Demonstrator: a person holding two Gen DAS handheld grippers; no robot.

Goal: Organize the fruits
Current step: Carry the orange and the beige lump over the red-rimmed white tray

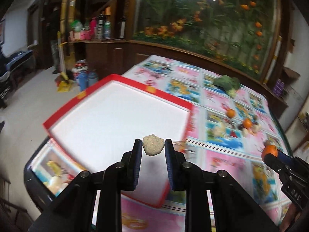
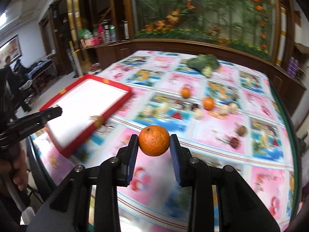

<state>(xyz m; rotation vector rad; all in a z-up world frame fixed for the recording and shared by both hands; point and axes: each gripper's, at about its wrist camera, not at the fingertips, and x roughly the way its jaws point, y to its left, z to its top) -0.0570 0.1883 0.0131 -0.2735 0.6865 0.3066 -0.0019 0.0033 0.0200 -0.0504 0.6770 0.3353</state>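
Note:
My left gripper [image 1: 153, 145] is shut on a small beige rough-skinned fruit [image 1: 153, 144] and hovers over the white floor of a red-rimmed tray [image 1: 119, 110]. My right gripper [image 2: 154, 141] is shut on a mandarin [image 2: 154, 140] above the patterned tablecloth, right of the tray [image 2: 85, 104]. The left wrist view catches the right gripper [image 1: 270, 152] with its mandarin at the far right. In the right wrist view the left gripper [image 2: 56, 111] reaches over the tray's near-left corner. Two more mandarins [image 2: 208, 103] [image 2: 185, 92] lie on the cloth beyond.
A broccoli head [image 2: 204, 62] lies at the table's far side. Several small pale and dark fruits [image 2: 227, 109] cluster near the mandarins; a brown one [image 2: 241, 130] sits alone. A flower mural and wooden cabinets stand behind. A person's hand [image 2: 17, 172] holds the left handle.

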